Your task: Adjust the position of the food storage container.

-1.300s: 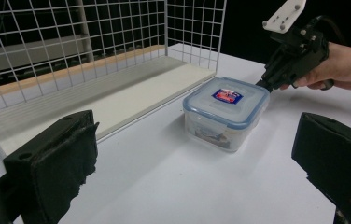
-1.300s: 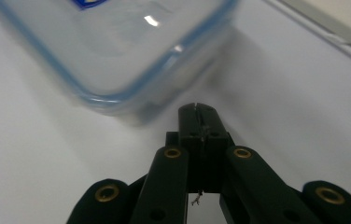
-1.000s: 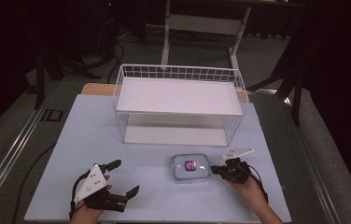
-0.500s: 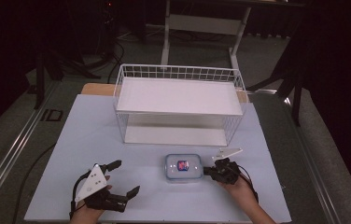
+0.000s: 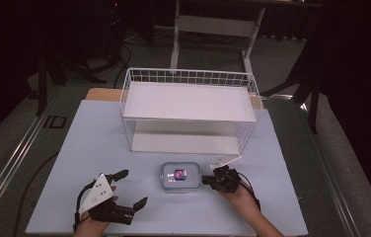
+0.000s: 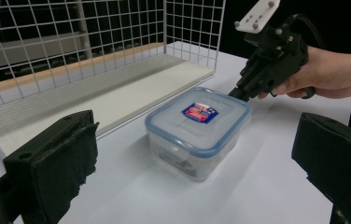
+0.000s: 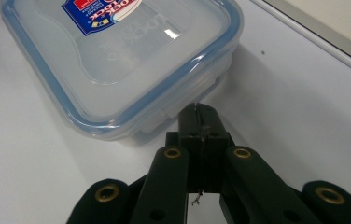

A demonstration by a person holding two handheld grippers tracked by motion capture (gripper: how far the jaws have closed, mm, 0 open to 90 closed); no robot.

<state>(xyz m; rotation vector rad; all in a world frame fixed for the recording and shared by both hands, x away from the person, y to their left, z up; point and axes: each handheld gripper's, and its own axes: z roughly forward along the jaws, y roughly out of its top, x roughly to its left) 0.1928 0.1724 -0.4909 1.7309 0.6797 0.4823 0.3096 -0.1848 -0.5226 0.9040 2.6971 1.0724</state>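
My right gripper [image 5: 207, 180] had its two black jaws pressed together with nothing between them, the tips set against the right side of the clear plastic food box with a blue-rimmed lid [image 5: 180, 177], at a side latch. That box lay on the pale blue-white table [image 5: 292, 168], near the front of the white wire basket with its white shelf board [image 5: 188, 101] and between my two hands. Its lid carried a small blue and red label [image 7: 100, 12]; embossed letters beside the label ended in "LOCK", the rest too faint to read. My left gripper [image 5: 129, 187] rested at the near left, jaws spread wide and empty, well apart from the box.
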